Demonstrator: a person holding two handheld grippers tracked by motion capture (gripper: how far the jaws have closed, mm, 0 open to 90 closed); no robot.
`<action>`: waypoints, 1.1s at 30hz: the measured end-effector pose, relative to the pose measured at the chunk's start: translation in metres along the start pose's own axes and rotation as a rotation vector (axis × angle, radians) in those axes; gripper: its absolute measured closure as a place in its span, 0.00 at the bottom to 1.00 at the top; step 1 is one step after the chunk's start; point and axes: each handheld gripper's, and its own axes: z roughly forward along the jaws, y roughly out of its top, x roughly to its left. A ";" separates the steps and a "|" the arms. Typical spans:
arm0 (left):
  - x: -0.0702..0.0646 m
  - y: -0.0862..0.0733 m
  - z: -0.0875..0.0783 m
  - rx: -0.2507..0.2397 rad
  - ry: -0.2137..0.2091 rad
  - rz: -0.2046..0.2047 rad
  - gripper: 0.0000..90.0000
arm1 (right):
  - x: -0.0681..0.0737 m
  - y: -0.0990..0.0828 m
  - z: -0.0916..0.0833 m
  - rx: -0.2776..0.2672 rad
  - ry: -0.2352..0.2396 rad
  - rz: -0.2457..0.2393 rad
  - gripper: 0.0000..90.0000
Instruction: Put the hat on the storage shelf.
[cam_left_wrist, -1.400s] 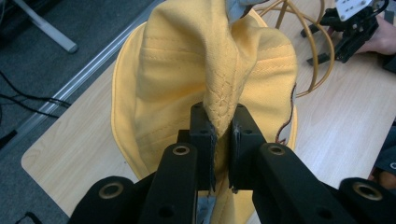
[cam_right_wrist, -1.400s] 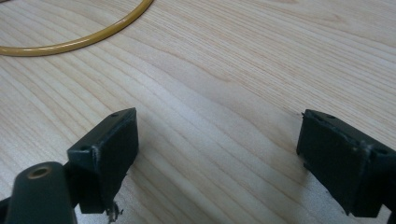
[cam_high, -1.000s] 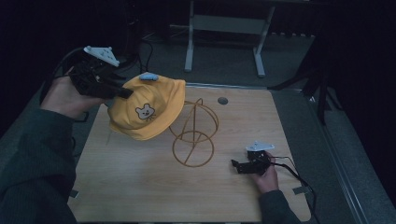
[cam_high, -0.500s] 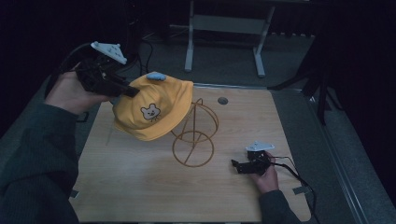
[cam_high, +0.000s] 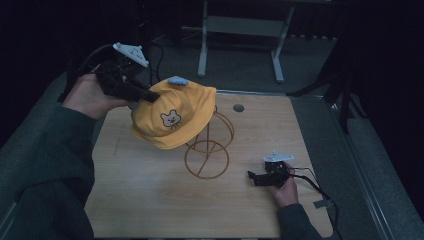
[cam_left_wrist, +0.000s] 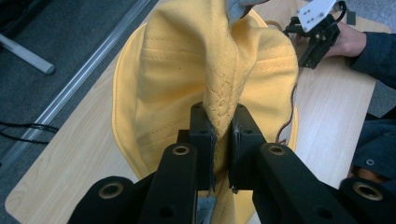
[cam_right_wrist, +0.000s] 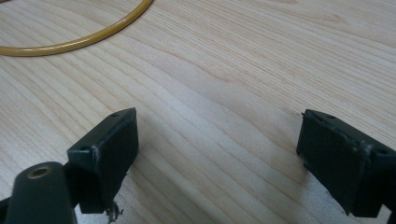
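Since the frame a second before, the yellow cap (cam_high: 172, 117) had travelled rightward and a little up, from the left part of the desk (cam_high: 150, 200) to a place over the top of the wire stand (cam_high: 207, 150), and the left hand (cam_high: 87, 95) had risen with it.

Nearest, the right gripper (cam_high: 257, 178) rested low on the desk at the person's right, its jaws spread wide with only bare wood between them and nothing held; the gold ring of the stand's base curved just beyond it in the right gripper view.

Next out stood the stand itself, thin gold wire with a round base flat on the desk and a loop rising above it.

Above and behind, the cap hung in the air from the left gripper (cam_left_wrist: 219, 140), whose jaws were pinched tight on a gathered fold of the fabric, by the look of it at the cap's back. Its brim and bear patch faced the person, and its far edge seemed to overlap the stand's upper loop, though whether it touched could not be told.

By its deep creasing under the pinch, the cap looked soft, light and floppy, not fragile or slippery. A grip on a stitched seam or the brim would likely hold best, since loose cloth sags and swings.

Farthest, a grey frame (cam_high: 240, 25) stood on the dark floor.
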 end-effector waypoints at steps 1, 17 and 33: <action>0.000 0.001 0.001 0.000 -0.002 -0.001 0.91 | 0.000 0.000 0.000 0.000 0.000 0.000 0.14; 0.002 0.007 0.013 0.023 -0.001 0.002 0.91 | 0.000 0.000 0.000 -0.001 0.000 0.000 0.14; 0.000 0.021 0.021 0.031 -0.011 0.022 0.91 | 0.000 0.000 0.000 -0.002 0.001 0.000 0.14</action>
